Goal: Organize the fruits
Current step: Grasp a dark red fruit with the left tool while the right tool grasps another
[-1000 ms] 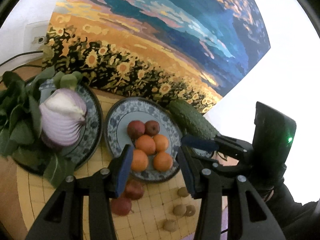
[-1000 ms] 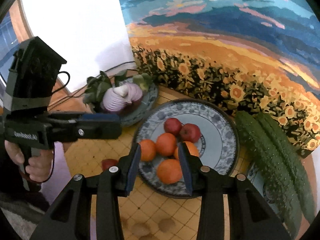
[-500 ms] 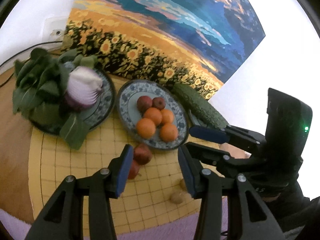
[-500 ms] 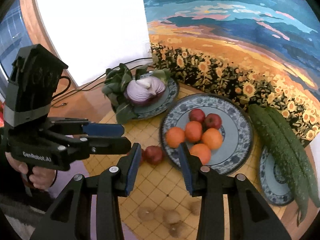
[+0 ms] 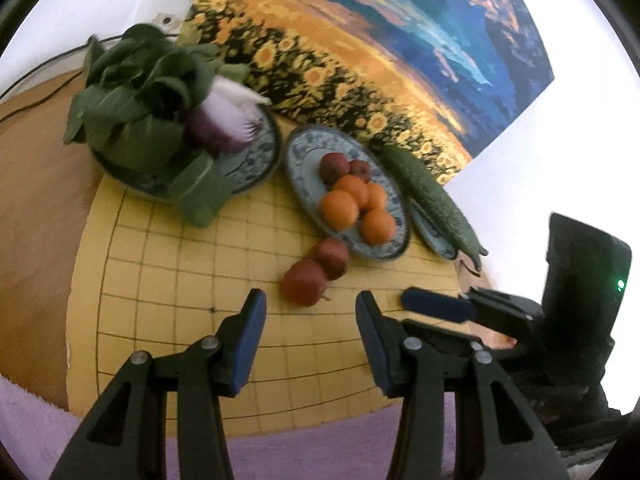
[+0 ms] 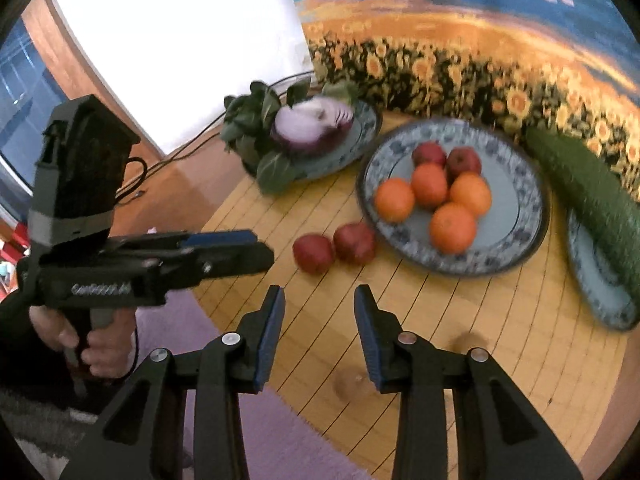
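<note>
A blue-patterned plate (image 5: 300, 156) (image 6: 520, 208) holds several oranges (image 5: 340, 210) (image 6: 454, 228) and two red apples at its back. Two more red apples (image 5: 304, 282) (image 6: 314, 252) lie side by side on the yellow grid board, touching the plate's near rim. My left gripper (image 5: 309, 304) (image 6: 224, 240) hovers open and empty just short of the nearer loose apple. Beside it, my right gripper (image 6: 320, 298) (image 5: 436, 304) also hangs over the board. Its jaws are closing with nothing between them.
A second plate (image 5: 264, 148) at the left carries a cut red onion (image 6: 312, 124) and leafy greens (image 5: 140, 92). Cucumbers (image 5: 432, 200) (image 6: 588, 196) lie on a small plate at the right. A sunflower painting leans behind. Purple cloth (image 5: 300, 452) covers the near edge.
Both grippers have drawn back from the fruit plate toward the near edge of the board. The two loose apples now lie just beyond the left fingertips. The right jaws narrowed slightly.
</note>
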The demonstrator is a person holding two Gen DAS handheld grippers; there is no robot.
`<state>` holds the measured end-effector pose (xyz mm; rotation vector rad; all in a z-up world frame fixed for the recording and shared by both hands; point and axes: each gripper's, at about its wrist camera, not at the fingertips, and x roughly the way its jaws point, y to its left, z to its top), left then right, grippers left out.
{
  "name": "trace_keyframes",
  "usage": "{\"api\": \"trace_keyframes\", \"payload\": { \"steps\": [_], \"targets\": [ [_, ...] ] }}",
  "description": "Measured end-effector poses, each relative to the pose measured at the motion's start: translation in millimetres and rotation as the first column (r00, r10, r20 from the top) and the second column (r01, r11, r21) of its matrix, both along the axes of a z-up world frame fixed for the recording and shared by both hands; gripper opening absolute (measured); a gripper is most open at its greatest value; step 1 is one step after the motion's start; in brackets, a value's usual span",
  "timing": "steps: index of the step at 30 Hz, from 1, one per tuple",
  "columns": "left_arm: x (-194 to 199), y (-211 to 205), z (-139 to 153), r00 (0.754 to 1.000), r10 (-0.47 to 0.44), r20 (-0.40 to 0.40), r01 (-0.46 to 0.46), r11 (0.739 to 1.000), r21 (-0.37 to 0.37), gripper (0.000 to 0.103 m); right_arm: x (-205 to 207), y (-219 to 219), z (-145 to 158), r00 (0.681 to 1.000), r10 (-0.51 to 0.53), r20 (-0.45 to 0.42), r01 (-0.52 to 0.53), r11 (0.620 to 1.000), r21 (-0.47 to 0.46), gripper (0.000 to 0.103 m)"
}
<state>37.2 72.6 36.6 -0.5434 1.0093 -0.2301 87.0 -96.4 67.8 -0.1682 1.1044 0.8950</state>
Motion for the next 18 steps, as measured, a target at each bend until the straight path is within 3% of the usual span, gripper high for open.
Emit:
{"api": "trace_keyframes", "payload": {
  "steps": [6,15,17,18],
  "targets": [
    [7,-7,-10,0.999,-0.046,-0.014,0.046,0.999,0.004,0.052,-3,-7,-9,0.999,-0.038,-0.031,0.037,0.999,-0.017,0.037],
    [28,-24,-22,0.994,-0.111,-0.006,0.111,0.991,0.072,0.052,15,-25,-21,0.965,-0.222,-0.138,0.226,0.974,0.016,0.037],
    [27,-25,-23,0.993,-0.115,-0.006,0.115,0.988,0.101,0.033,19,-25,-24,0.954,-0.249,-0.167,0.258,0.966,0.033,0.039],
    [27,-24,-23,0.994,-0.112,-0.002,0.112,0.988,0.108,0.033,21,-25,-25,0.949,-0.258,-0.182,0.27,0.962,0.042,0.041]
  ]
}}
